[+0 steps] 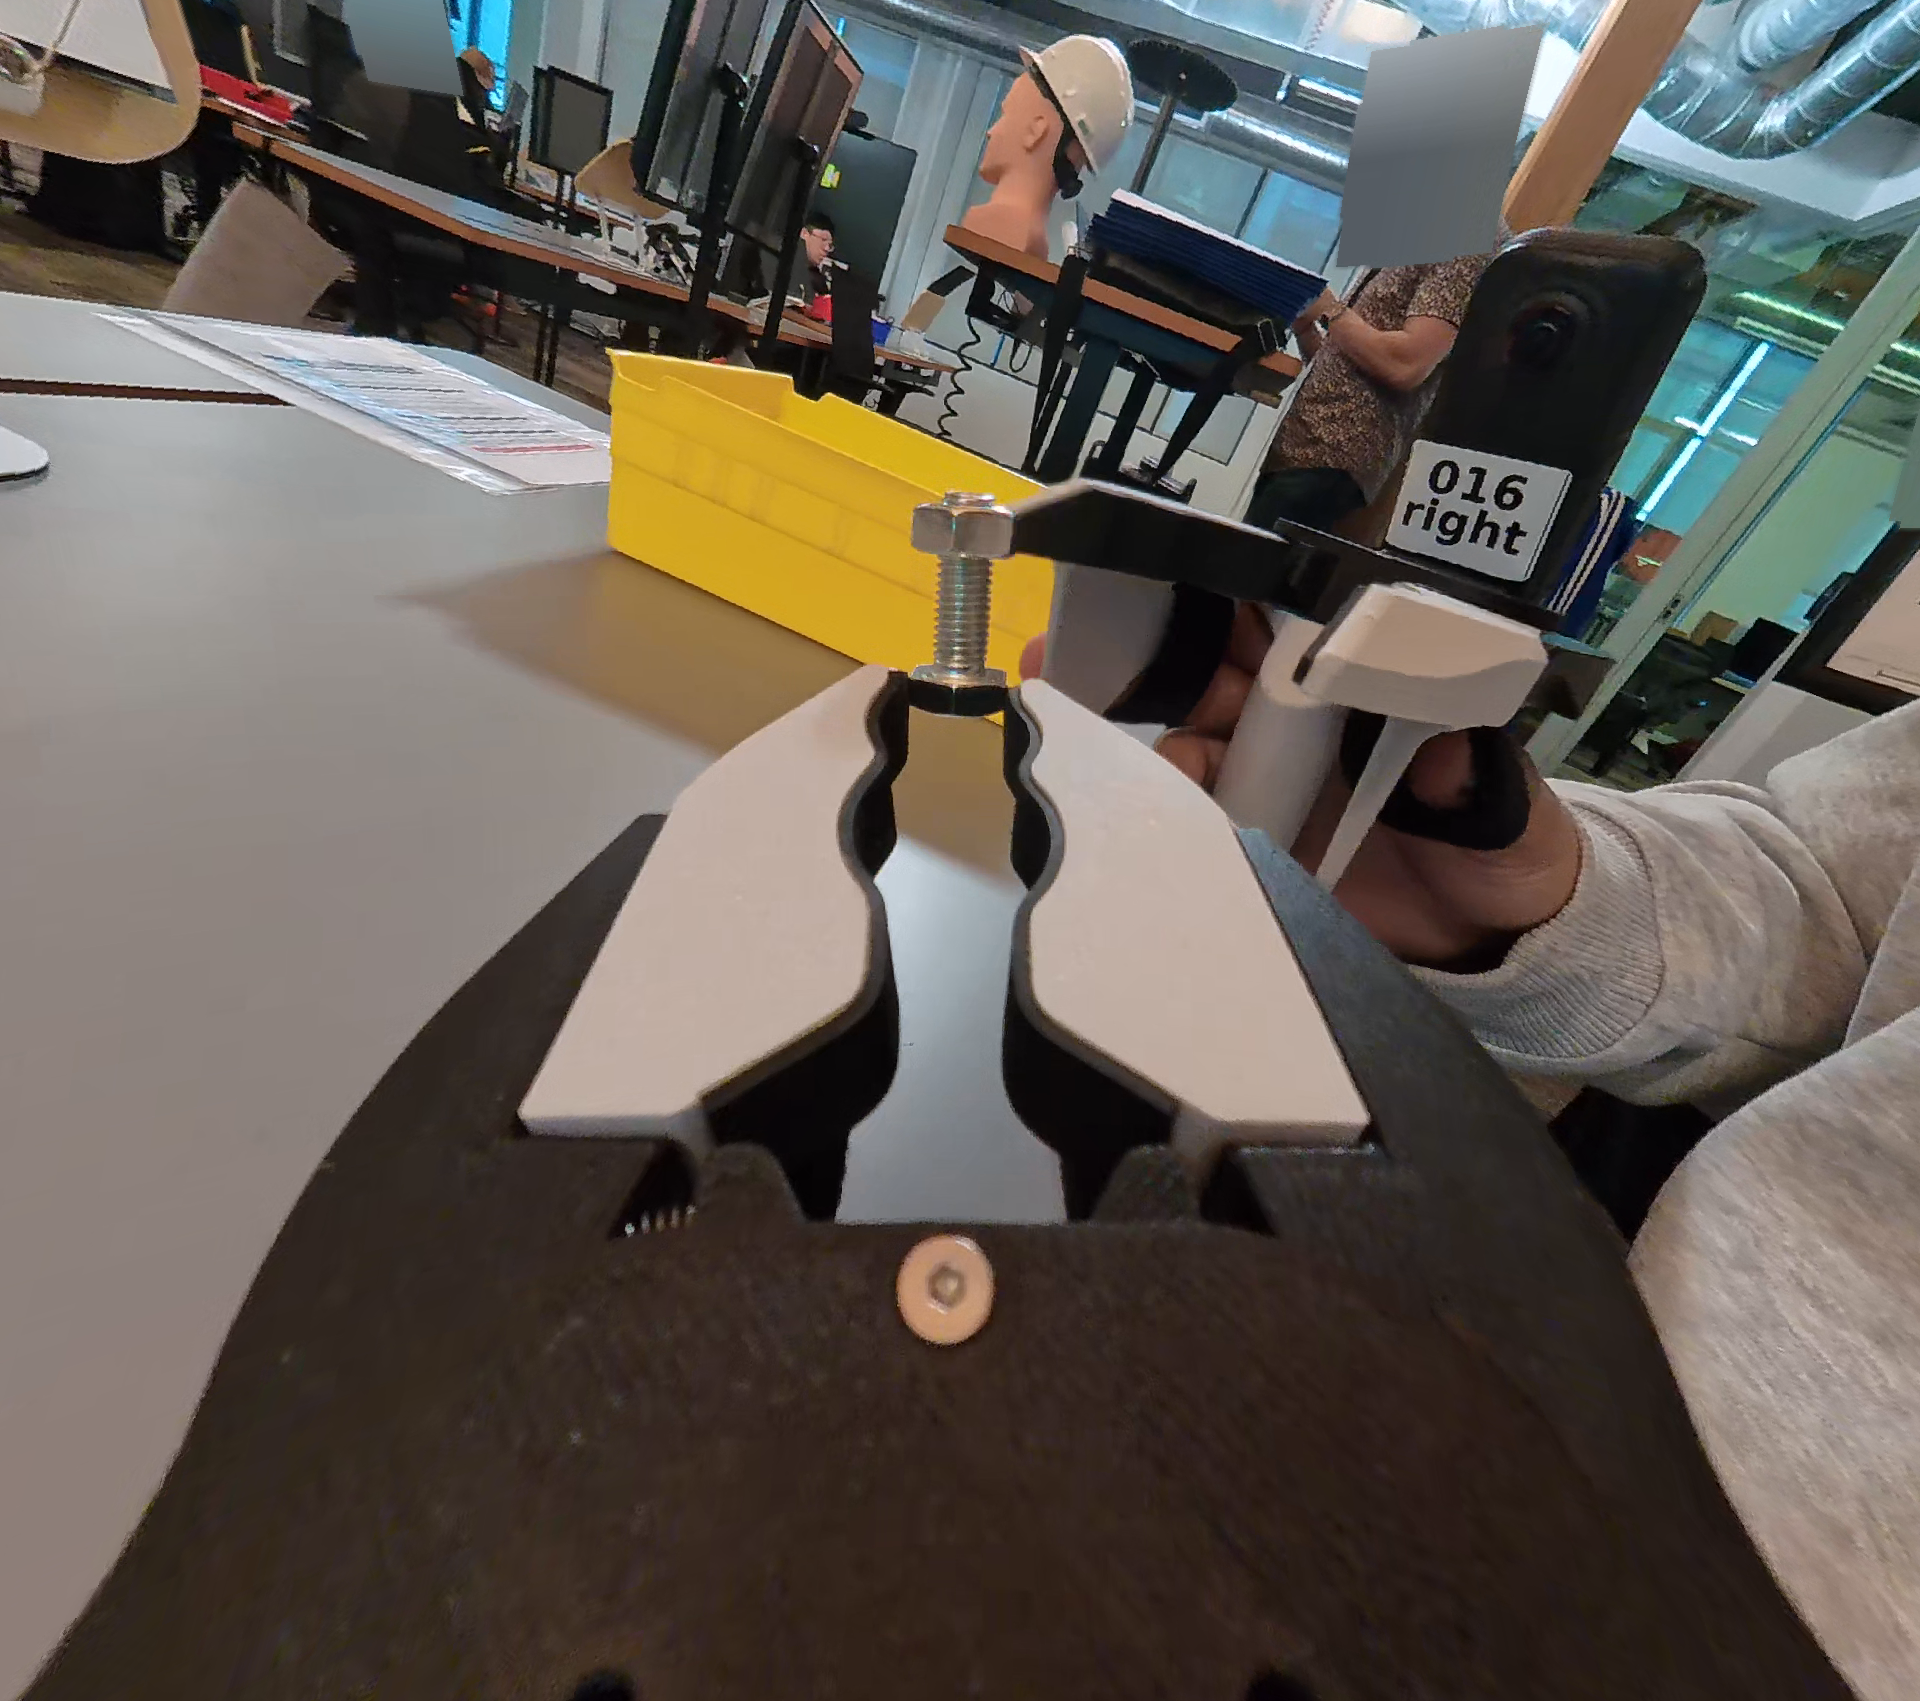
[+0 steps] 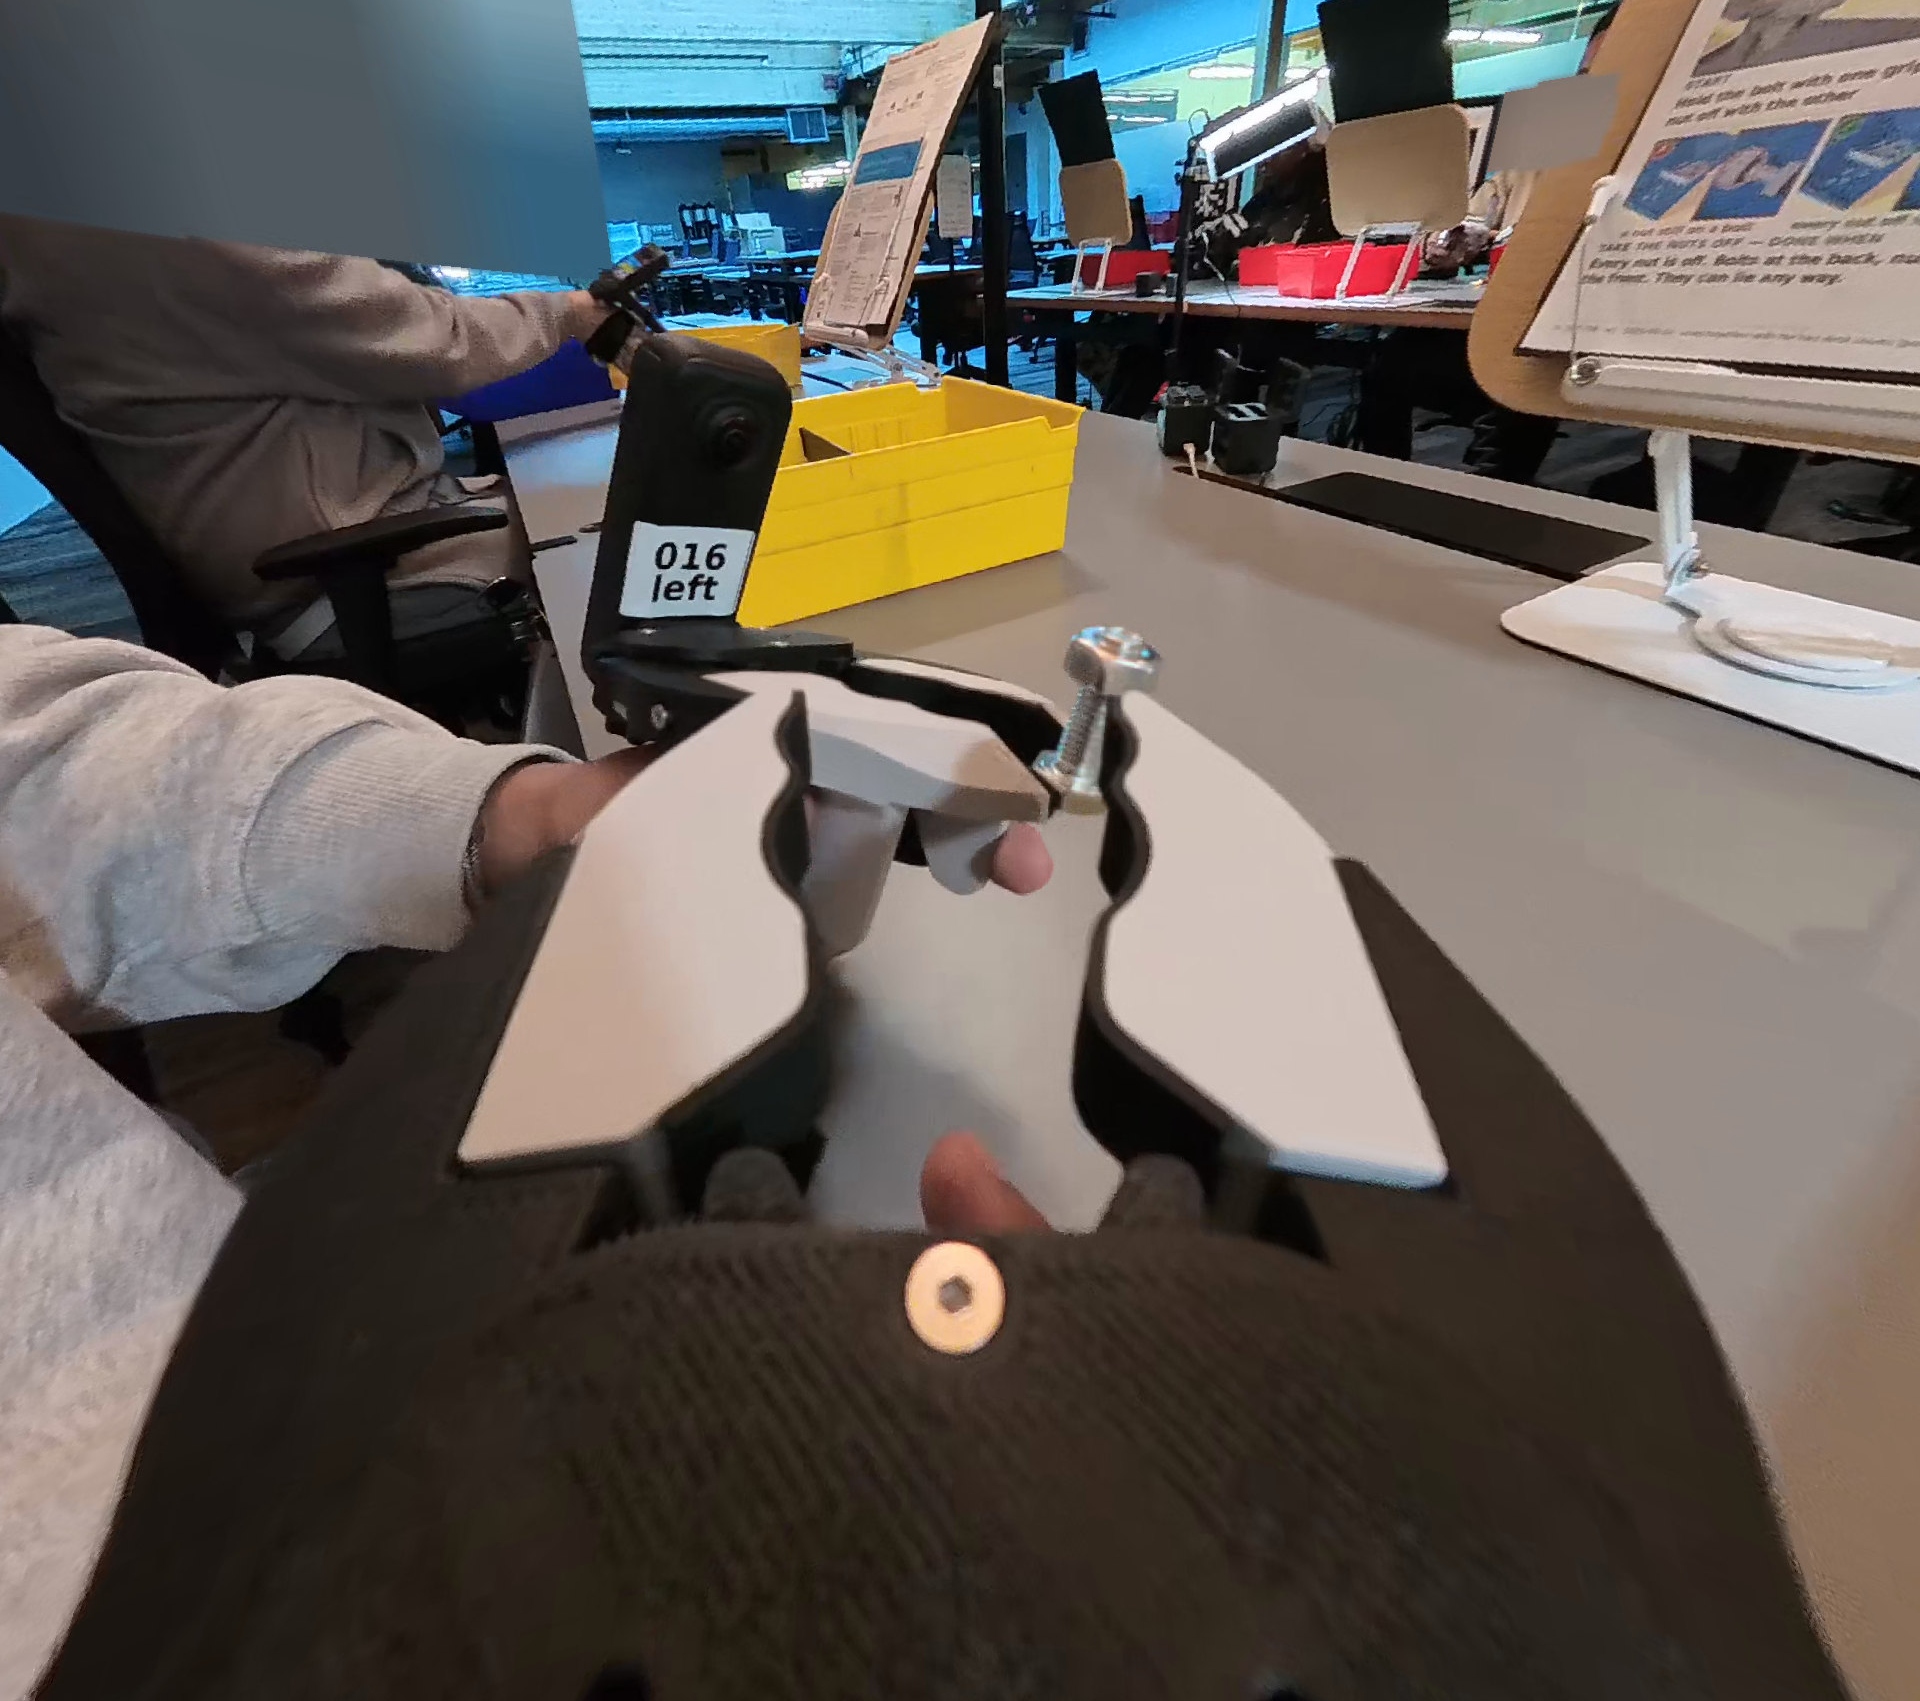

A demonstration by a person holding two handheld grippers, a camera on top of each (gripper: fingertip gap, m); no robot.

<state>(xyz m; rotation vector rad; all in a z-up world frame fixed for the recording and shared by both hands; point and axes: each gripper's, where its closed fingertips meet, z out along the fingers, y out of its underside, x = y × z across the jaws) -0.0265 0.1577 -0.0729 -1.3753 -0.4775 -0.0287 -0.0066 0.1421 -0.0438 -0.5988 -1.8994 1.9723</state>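
Observation:
A silver bolt [image 1: 954, 612] stands upright above the grey table [image 1: 260, 716]. My left gripper [image 1: 954, 695] is shut on its lower hex end. A hex nut [image 1: 961, 524] sits near its top end. My right gripper [image 1: 1049, 513] comes in level from the right, and its finger edge touches the nut. In the right wrist view my right gripper [image 2: 961, 711] is open with a wide gap. The bolt [image 2: 1086, 742] rests tilted in the notch of the right-hand finger, with the nut [image 2: 1112, 654] just above that tip. The left gripper [image 2: 1034, 787] holds the bolt's bottom end.
A yellow bin [image 1: 748, 488] stands on the table behind the bolt; it also shows in the right wrist view [image 2: 914, 488]. A laminated sheet [image 1: 416, 404] lies at far left. A document stand [image 2: 1714, 197] on a white base [image 2: 1621, 643] stands at right. A seated person [image 2: 260, 404] is at left. My left and right fingertips are right by each other.

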